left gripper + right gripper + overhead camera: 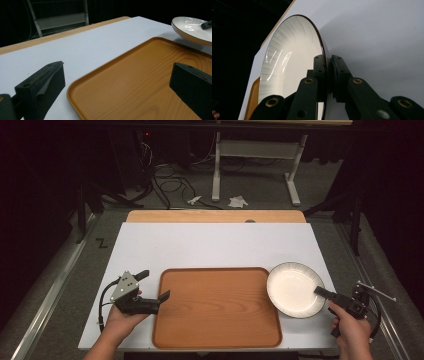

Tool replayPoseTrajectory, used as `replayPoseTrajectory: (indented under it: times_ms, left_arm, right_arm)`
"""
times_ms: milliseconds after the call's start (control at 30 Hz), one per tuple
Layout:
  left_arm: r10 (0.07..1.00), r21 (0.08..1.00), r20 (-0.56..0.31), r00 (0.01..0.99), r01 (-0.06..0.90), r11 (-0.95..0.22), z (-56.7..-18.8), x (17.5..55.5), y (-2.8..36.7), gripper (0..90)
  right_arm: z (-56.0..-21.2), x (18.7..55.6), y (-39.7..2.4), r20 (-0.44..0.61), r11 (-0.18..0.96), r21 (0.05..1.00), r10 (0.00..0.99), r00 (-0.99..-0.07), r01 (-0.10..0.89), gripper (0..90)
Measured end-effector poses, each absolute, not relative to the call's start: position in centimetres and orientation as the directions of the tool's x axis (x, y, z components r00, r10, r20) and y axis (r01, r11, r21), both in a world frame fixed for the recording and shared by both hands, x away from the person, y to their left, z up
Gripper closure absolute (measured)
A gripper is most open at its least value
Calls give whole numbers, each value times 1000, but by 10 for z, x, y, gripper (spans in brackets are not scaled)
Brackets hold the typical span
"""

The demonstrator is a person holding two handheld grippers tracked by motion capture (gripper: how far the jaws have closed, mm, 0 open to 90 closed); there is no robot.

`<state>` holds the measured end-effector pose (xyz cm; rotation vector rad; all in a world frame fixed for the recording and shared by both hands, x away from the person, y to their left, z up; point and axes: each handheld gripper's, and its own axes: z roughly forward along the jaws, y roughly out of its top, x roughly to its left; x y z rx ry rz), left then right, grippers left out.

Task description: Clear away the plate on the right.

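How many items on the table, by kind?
Tray: 1
Plate: 1
Claw: 2, the left claw open by the tray, the right claw shut on the plate's rim
Total: 4

Open claw (120, 82) over wooden tray (140, 82)

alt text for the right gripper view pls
The right claw is shut on the rim of a white plate with a dark edge, one jaw inside the rim and one outside. A white table lies behind, and a wooden tray edge shows at lower left.
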<state>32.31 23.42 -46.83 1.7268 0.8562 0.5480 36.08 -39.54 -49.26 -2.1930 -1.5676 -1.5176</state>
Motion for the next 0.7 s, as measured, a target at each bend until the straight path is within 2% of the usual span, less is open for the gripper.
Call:
replayPoseTrajectory:
  times_ms: [233,700]
  left_arm:
    - [780,949,-54,623,276,-155,-469,320,240,9]
    - [795,951,-63,604,277,-135,-469,318,246,9]
  right_arm:
    - [-488,371,-378,721,-456,458,693,-18,763,848]
    - [-471,397,-327,694,-339,488,709,-123,804,849]
